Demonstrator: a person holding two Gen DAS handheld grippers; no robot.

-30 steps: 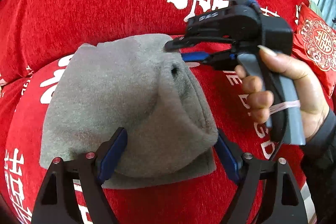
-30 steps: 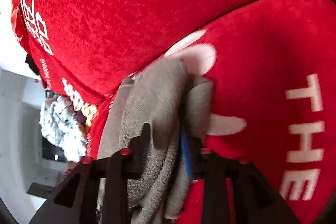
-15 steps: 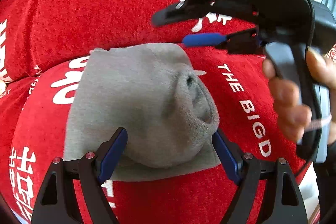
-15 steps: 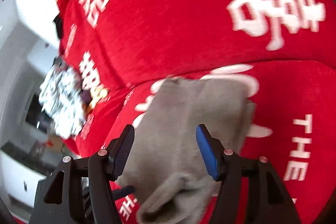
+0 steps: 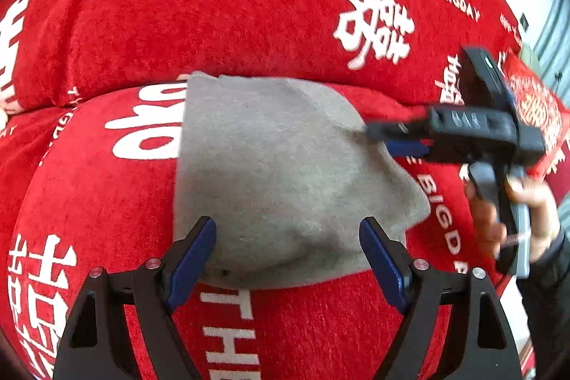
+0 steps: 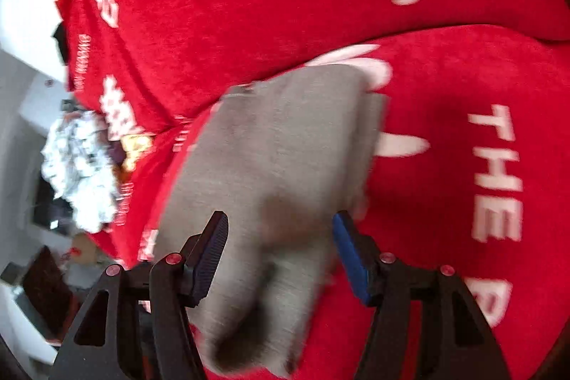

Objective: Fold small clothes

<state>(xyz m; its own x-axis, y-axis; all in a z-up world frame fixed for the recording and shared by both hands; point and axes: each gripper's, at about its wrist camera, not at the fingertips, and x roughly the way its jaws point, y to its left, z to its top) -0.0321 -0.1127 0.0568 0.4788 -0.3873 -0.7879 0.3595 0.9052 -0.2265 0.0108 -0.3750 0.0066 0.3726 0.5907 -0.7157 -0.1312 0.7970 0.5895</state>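
Observation:
A small grey knit garment [image 5: 281, 173] lies folded on a red sofa seat [image 5: 107, 202]. It also shows in the right wrist view [image 6: 270, 173]. My left gripper [image 5: 286, 259] is open and empty, with its blue pads on either side of the garment's near edge. My right gripper [image 6: 279, 251] is open and empty above the garment. In the left wrist view the right gripper [image 5: 388, 139] sits at the garment's right edge, held by a hand [image 5: 527, 212].
The red sofa backrest [image 5: 249, 6] with white lettering rises behind the garment. A red patterned cushion [image 5: 538, 105] lies at the far right. A pile of crumpled light fabric [image 6: 78, 170] lies beyond the sofa's left end.
My right gripper let go of the garment, opened and lifted, then came down to the garment's right edge. The raised fold now lies flatter. My left gripper stayed open.

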